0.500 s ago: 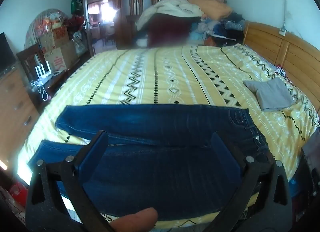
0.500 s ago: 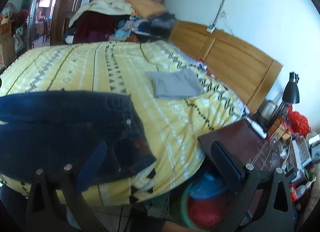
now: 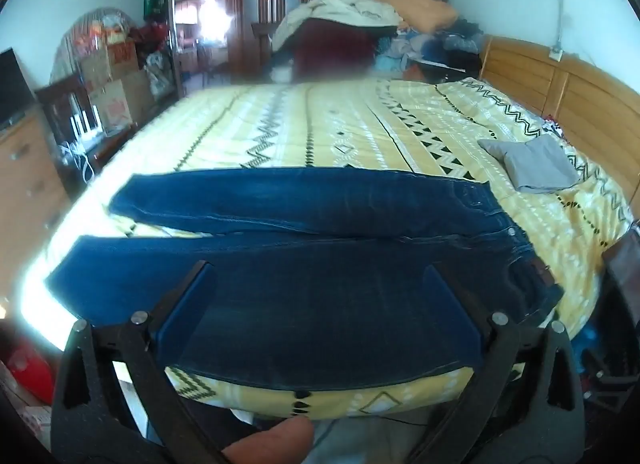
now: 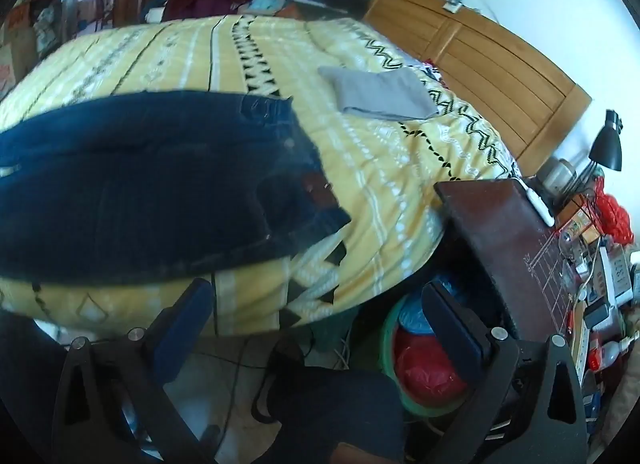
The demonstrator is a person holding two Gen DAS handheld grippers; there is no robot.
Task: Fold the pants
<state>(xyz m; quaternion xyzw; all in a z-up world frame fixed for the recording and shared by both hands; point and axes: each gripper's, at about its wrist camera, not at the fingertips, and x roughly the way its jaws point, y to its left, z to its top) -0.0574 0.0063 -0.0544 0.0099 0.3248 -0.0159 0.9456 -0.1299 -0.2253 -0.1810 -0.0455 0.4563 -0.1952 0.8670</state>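
Note:
Dark blue jeans (image 3: 312,248) lie spread flat across the near side of the bed (image 3: 320,136), legs pointing left, waistband at the right. My left gripper (image 3: 320,304) is open and empty, hovering over the near leg. In the right wrist view the waist end of the jeans (image 4: 168,184) lies near the bed's edge. My right gripper (image 4: 316,320) is open and empty, below and in front of the bed's edge, apart from the jeans.
A folded grey garment (image 3: 536,164) lies on the bed near the wooden headboard (image 3: 568,100). A clothes pile (image 3: 360,32) is at the far side. A dark bedside table (image 4: 500,224) and a basin with bags (image 4: 420,360) stand right of the bed.
My right gripper has dropped back and down, off the waistband to below the bed's edge. My left gripper has pulled back slightly towards the near edge.

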